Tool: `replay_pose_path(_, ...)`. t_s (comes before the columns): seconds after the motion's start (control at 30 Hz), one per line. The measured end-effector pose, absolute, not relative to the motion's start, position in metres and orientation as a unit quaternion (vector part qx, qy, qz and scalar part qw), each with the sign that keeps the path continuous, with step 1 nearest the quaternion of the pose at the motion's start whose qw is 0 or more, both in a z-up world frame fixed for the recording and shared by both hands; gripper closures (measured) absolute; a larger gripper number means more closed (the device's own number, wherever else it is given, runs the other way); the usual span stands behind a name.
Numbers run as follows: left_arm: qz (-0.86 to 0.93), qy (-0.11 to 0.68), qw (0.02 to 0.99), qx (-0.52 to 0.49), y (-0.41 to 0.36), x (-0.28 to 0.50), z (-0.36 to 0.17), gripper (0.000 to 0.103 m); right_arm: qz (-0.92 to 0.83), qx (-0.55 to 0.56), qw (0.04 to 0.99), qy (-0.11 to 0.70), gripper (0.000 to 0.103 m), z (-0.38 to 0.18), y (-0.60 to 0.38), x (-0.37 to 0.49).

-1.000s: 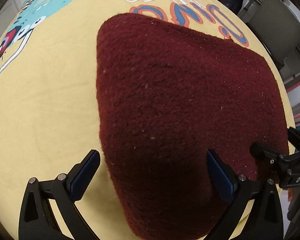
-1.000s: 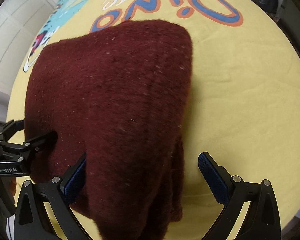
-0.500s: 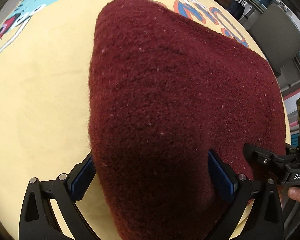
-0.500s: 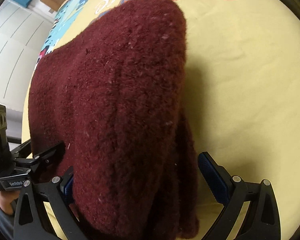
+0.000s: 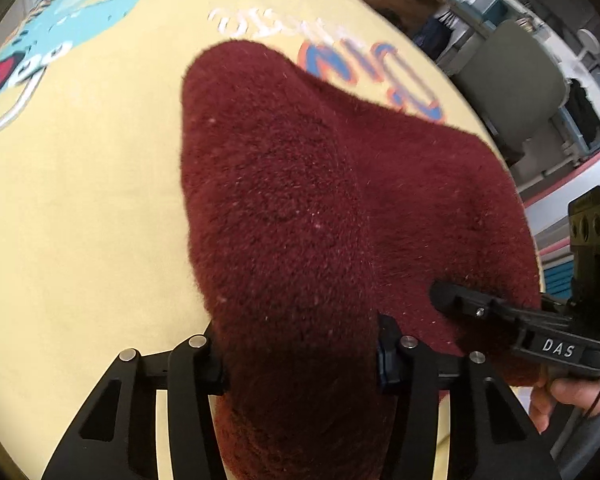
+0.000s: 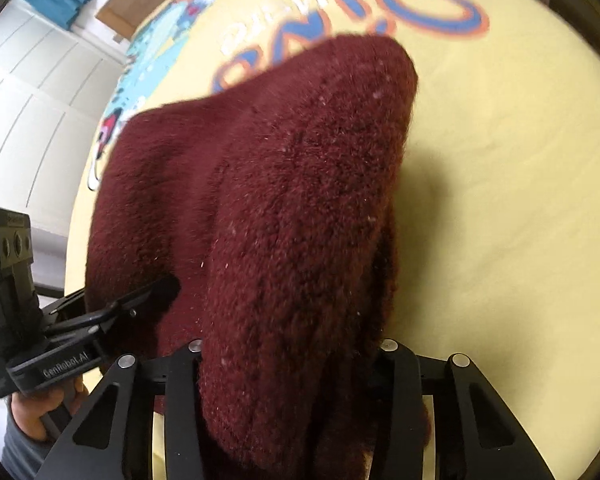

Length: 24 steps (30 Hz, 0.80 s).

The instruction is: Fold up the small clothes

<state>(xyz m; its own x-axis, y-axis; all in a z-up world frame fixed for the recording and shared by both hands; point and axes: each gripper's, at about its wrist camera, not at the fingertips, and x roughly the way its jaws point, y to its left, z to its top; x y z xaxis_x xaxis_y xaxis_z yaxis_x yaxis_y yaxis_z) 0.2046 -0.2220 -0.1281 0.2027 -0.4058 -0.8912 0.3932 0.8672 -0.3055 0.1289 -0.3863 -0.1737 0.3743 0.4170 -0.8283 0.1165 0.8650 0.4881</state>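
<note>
On the near edge of the yellow printed cloth (image 5: pixel 80 208), the dark red fleece garment (image 5: pixel 300 208) is bunched up into both grippers. It spans from the near edge toward the middle of the cloth, its far end just short of the orange-and-blue lettering (image 6: pixel 432 4).

Left gripper (image 5: pixel 300 356): jaws have just been closing; fleece fills the gap and both pads press into it. Clenched on the near left end of the garment.

Right gripper (image 6: pixel 288 354): jaws have likewise just been closing, with the thick fold of fleece between them. Grasping the near right end. In the left wrist view the right gripper's fingertips (image 5: pixel 444 294) are sunk in the pile at the garment's right side; a hand (image 5: pixel 568 396) holds its handle.

State of task (judgement):
- Garment appears already doubled at least once: the right edge shows stacked layers in the right wrist view. Exact fold count cannot be told.
- Grasp of both near corners: done.
- The cloth between the grips rises in a ridge off the surface, so a lift seems under way.
- Left to do: carry the near edge over to the far edge, lay it down, release, flatten.

Whether other garments wait cannot be told; none is in view. Background beyond the far right corner: grey chair (image 5: pixel 512 76).
</note>
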Motion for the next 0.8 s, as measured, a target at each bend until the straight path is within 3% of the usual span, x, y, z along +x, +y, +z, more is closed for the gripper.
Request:
replay_pose_path(0.2, -0.285, 0.54, 0.792, -0.021, -0.185, 0.204, -0.072, 0.058, 0.108, 0.222, 0.822, 0.514, 0.06, -0.113, -0.373, 0.125)
replay_pose_path(0.43, -0.268, 0.517, 0.812, -0.035, -0.128, 0.205, -0.052, 0.058, 0.142, 0.182, 0.841, 0.49, 0.06, -0.063, -0.316, 0.133)
replay_pose_path(0.57, -0.249, 0.527, 0.811, -0.034, -0.094, 0.186, -0.061, 0.058, 0.157, 0.193, 0.824, 0.508, 0.059, -0.078, -0.278, 0.145)
replay_pose_path(0.8, -0.209, 0.597, 0.773, -0.056, -0.051, 0.179, -0.134, 0.054, 0.138, 0.182, 0.785, 0.576, 0.058, -0.147, -0.233, 0.155)
